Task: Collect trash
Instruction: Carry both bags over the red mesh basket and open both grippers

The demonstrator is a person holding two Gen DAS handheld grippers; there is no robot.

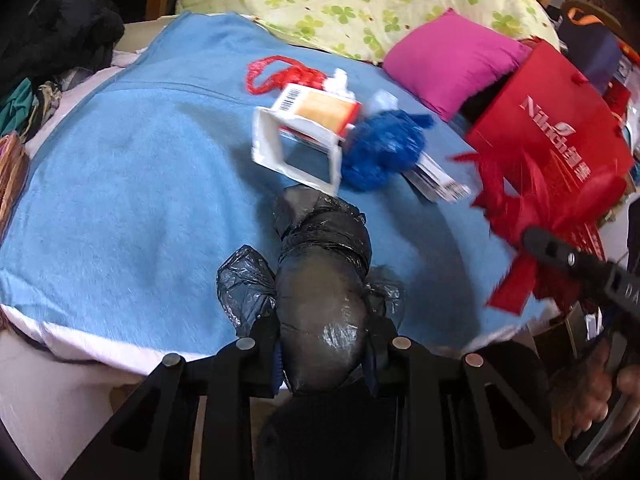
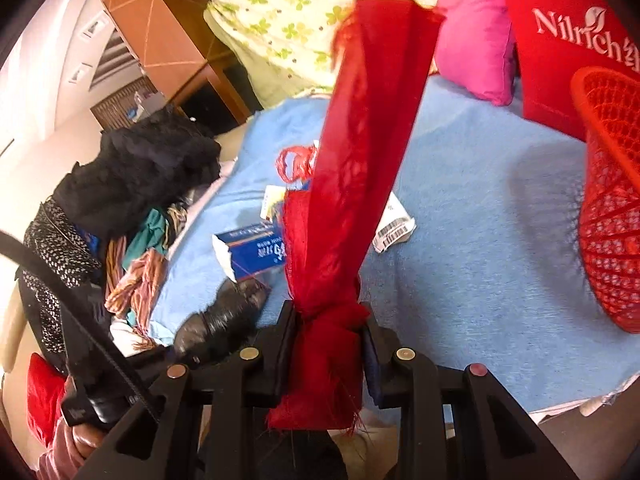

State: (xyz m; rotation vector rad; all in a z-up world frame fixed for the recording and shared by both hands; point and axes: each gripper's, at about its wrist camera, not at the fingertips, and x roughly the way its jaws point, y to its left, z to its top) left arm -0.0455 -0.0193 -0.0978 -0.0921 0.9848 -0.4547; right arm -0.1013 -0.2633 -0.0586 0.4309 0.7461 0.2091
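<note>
My left gripper (image 1: 324, 344) is shut on a black plastic bag bundle (image 1: 320, 280) held just above the near edge of the blue blanket (image 1: 140, 168); the bundle also shows in the right wrist view (image 2: 224, 316). My right gripper (image 2: 328, 344) is shut on a red knotted cloth strip (image 2: 352, 168), which sticks up in front of the camera and shows blurred in the left wrist view (image 1: 516, 208). On the blanket lie a white open carton (image 1: 304, 136), a blue crumpled wad (image 1: 384, 148), a red net (image 1: 280, 74), a barcode paper (image 2: 394, 226) and a blue box (image 2: 256, 252).
A red mesh basket (image 2: 612, 208) stands on the blanket at the right. A red Nilrich paper bag (image 1: 560, 128) and a magenta cushion (image 1: 452, 60) sit behind it. A clover-print pillow (image 1: 360, 0) is at the back. Piled clothes (image 2: 132, 184) lie at the left.
</note>
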